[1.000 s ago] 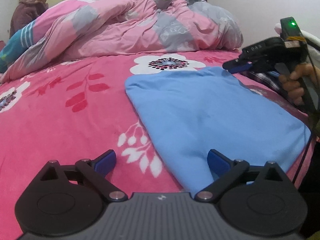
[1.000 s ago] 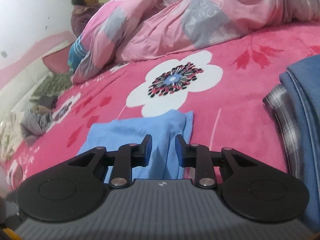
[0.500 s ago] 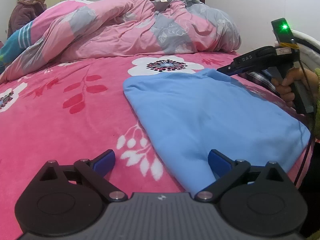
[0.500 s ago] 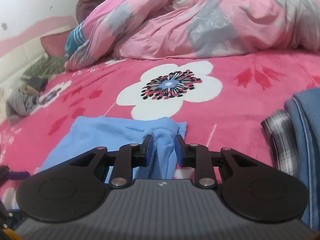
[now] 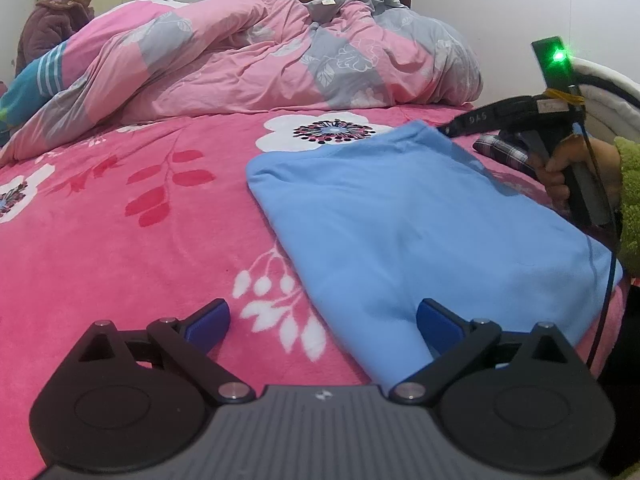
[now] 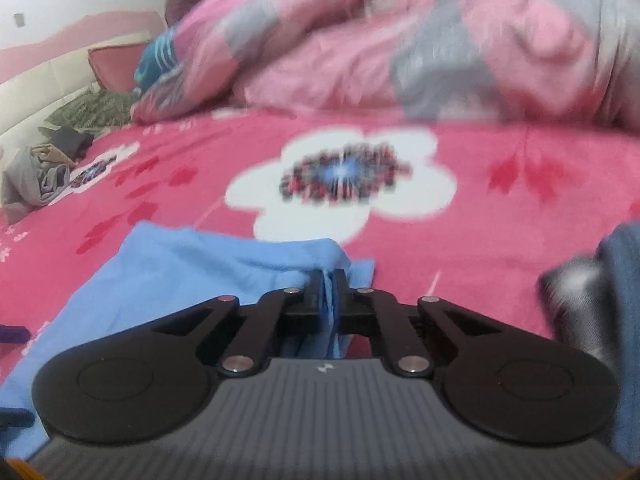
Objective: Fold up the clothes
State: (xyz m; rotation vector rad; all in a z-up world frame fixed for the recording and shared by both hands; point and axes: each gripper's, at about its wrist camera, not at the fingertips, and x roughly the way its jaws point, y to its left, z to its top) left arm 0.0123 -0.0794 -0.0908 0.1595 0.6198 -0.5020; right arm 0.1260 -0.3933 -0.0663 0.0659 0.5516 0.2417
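Garment (image 5: 420,232), light blue, flat on our pink floral bedspread (image 5: 120,248): far corner now pinched in our right gripper (image 6: 329,292), jaws narrower than a moment ago, so we judge lifting can begin; left gripper (image 5: 322,316) wide, empty, straddling the near edge.

The plain sky-blue cloth garment (image 5: 420,236) carries no print. The plush bed cover (image 5: 120,248) under it is hot pink, patterned with white flowers, darker red leaves and white sprigs. The rumpled quilt (image 5: 260,60) mixes pale pink and grey floral patches. A black-and-white plaid folded cloth (image 5: 504,152) lies beside dark blue fabric (image 6: 624,280).
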